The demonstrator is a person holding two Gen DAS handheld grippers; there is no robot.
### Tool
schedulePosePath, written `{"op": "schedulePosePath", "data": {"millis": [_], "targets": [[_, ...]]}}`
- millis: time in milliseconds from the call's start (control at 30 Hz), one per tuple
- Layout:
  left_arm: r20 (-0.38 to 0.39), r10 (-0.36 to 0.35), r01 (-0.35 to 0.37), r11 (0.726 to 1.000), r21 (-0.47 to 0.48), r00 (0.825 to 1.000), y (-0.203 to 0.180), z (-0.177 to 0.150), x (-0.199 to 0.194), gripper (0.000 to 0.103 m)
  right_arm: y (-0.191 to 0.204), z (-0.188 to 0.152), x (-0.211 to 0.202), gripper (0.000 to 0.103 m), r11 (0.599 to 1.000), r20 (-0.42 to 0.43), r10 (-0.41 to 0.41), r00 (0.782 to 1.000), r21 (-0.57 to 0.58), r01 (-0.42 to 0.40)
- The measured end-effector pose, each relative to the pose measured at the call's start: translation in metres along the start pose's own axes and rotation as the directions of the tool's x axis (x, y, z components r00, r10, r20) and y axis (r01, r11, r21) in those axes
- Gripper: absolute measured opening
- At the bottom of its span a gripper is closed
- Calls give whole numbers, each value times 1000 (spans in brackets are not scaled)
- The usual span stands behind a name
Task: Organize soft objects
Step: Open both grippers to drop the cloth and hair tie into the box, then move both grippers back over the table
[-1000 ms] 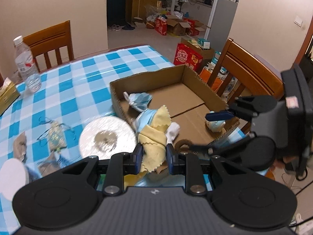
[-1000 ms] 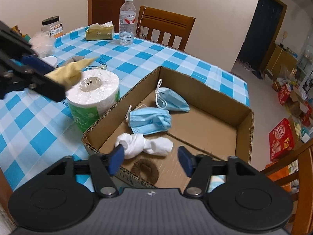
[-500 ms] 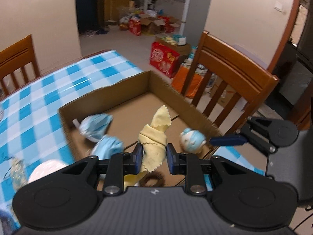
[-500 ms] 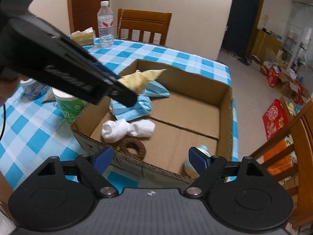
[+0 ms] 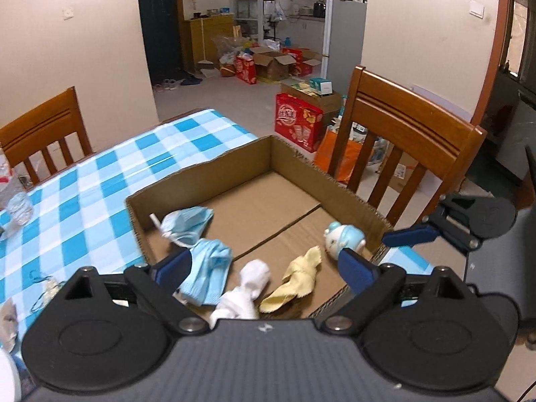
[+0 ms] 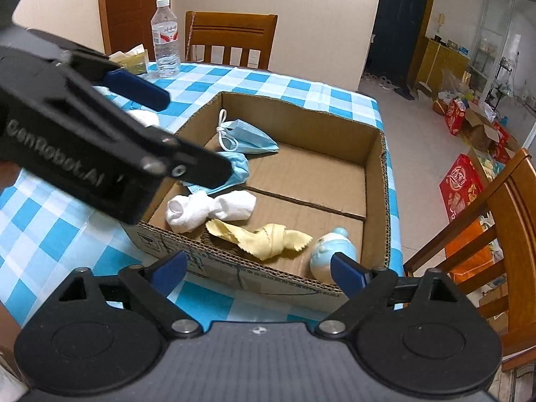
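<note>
The left gripper [image 5: 263,268] is held over the near part of the cardboard box [image 5: 231,164], and its jaws are spread wide with nothing between them. The yellow cloth [image 5: 294,283] is seen lying on the floor of the box, knotted in the middle, between the white rolled sock [image 5: 249,288] and the small blue-and-white toy figure [image 5: 345,239]; in the right wrist view one end of the cloth [image 6: 264,234] is laid over a brown ring of which only a part is visible. Two blue face masks are found further in the box: a folded one [image 6: 246,135] near the far wall and a crumpled one [image 6: 234,171] partly covered by the left gripper's finger. The right gripper [image 6: 256,269] is kept just outside the near wall of the box, also with jaws wide apart and empty. On the checked tablecloth [image 6: 43,238] a water bottle [image 6: 164,38] is standing upright beside a tissue pack [image 6: 132,58].
</note>
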State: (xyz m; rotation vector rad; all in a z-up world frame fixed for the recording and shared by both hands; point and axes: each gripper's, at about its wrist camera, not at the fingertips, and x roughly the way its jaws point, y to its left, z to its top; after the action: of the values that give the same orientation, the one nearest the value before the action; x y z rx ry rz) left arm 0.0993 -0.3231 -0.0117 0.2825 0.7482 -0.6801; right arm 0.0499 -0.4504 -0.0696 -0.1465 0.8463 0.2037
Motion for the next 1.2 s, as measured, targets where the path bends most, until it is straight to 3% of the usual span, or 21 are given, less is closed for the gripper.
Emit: {"op": "schedulePosePath", "data": {"millis": [400,600,900,1200], "targets": [[-17,43,-44,997,-60,999,20,-30,-32,97,32,12,0,99,1000,8,29,1000,3,-29],[-40,24,-29,992,-123,999,42,-48,-47,97,55,18,-2,99,999,8,43,999,5,-43],[-66,104,-113,981,-158,992,80,-81,-78,98,110,36,-2,100,995,7,84,996,-49,-83],[-100,162,-183,951,-251,982,144,-128,-110,98,178,59,13,101,986,-14,125,992,-114,-126]]}}
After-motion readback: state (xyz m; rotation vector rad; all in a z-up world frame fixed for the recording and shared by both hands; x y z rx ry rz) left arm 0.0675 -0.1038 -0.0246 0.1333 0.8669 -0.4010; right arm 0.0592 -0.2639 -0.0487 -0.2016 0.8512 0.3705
